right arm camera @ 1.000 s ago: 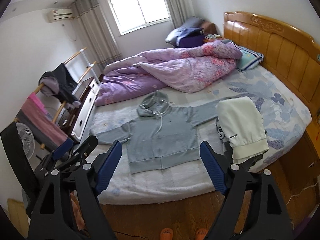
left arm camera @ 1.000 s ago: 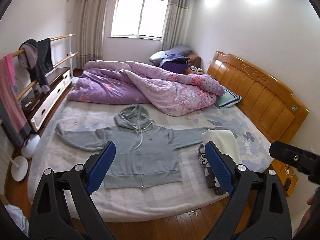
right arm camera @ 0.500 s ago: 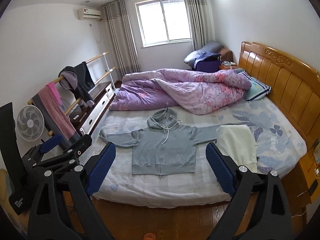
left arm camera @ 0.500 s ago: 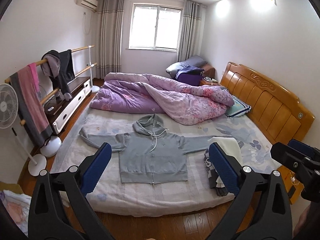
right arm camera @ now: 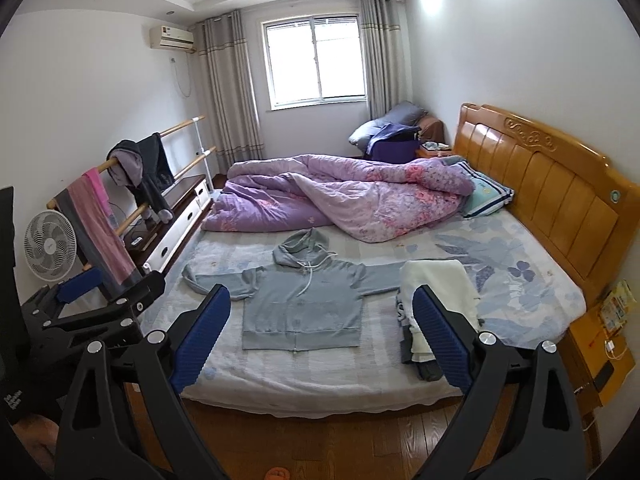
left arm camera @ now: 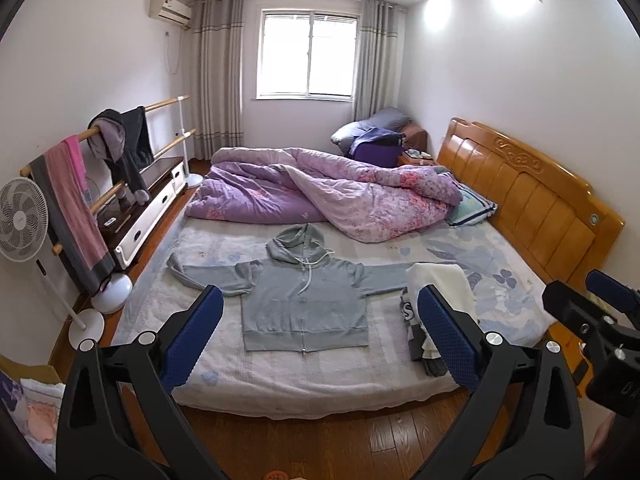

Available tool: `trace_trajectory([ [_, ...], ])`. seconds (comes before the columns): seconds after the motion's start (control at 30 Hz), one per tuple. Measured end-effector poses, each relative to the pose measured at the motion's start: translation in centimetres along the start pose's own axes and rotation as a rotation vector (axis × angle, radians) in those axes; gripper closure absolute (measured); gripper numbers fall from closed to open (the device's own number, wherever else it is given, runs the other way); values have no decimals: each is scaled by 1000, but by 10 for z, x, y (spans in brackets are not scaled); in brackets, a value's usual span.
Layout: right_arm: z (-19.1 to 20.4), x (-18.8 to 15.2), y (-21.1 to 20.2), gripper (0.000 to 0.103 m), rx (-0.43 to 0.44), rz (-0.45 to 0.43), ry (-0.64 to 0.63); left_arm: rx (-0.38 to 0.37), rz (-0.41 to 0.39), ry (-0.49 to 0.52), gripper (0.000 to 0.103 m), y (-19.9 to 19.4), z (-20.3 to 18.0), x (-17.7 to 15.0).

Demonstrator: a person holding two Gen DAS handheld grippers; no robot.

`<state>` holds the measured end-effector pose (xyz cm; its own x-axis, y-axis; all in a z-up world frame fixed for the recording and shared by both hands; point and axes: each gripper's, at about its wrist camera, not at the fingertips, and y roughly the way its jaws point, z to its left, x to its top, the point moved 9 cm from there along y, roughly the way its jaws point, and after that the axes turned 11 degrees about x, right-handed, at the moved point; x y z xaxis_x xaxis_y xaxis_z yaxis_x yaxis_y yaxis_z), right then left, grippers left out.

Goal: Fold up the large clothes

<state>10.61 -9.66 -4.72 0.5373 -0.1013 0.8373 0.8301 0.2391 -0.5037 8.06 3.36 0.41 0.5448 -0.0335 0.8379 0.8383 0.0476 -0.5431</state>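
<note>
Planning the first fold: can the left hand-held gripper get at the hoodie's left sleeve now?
Probably yes. The left hand-held gripper is open and empty; the sleeve lies flat and uncovered near the bed edge, though some way off.

The bed carries a grey hoodie spread flat, a stack of folded clothes beside its sleeve, a rumpled purple quilt and a pillow.

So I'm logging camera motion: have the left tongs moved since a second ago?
Yes. The left tongs have backed away from the bed; the hoodie looks smaller, with floor now visible.
</note>
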Motion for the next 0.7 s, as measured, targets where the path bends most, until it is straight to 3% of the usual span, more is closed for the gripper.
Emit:
trace_trajectory([
  [0.7,-20,-10,-26,14,-49,-4,33,-42,-9,54,5,-16,-28,-1],
])
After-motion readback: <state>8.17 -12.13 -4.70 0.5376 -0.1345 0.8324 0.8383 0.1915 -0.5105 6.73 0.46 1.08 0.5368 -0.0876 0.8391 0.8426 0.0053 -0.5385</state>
